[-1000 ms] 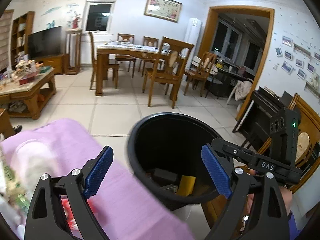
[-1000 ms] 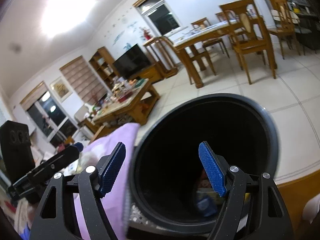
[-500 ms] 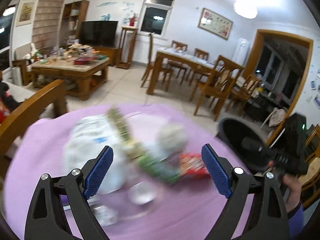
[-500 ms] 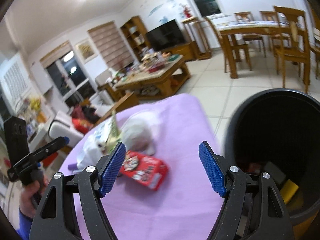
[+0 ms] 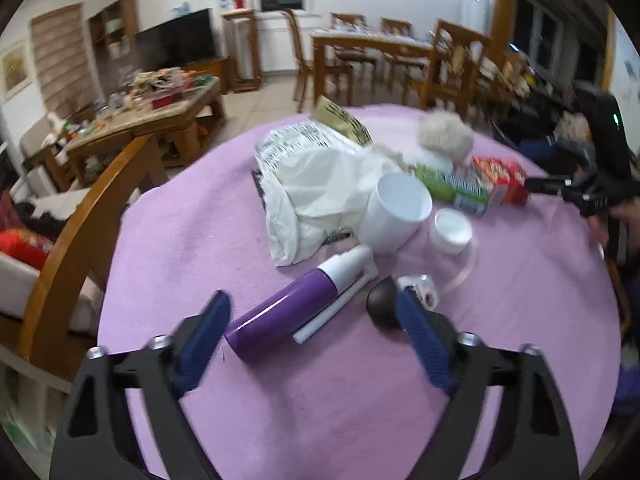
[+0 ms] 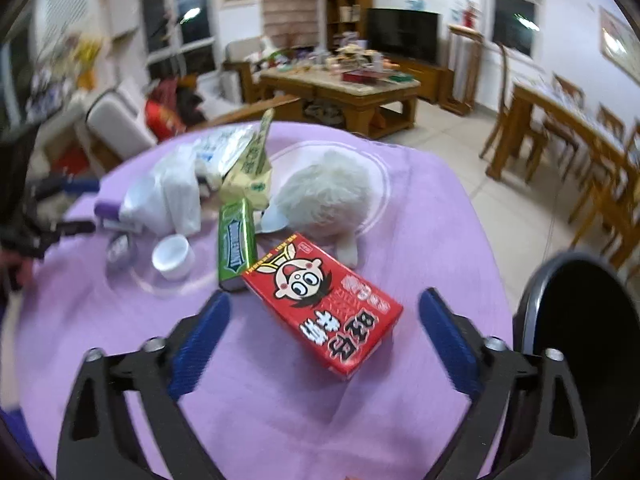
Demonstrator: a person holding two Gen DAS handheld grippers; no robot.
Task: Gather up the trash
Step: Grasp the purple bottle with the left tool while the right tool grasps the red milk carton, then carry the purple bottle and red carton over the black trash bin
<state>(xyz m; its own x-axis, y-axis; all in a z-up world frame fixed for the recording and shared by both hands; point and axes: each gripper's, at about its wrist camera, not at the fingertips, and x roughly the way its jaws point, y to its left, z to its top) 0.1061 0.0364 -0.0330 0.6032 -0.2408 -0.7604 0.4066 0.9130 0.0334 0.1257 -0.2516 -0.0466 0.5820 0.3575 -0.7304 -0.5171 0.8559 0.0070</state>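
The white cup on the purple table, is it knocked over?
Yes. The cup lies tipped on its side against the plastic bag, its open mouth showing. The purple bottle lies flat too.

red box point(image 6: 325, 301) bears large white chinese characters, not clearly legible.

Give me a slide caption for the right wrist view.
Open right gripper over red carton on purple-clothed table, black bin beside.

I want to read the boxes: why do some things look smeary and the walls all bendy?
Left wrist view: the green pack and red box are motion-blurred; the room curves from the fisheye lens. Right wrist view: the red box is fairly sharp; the edges smear.
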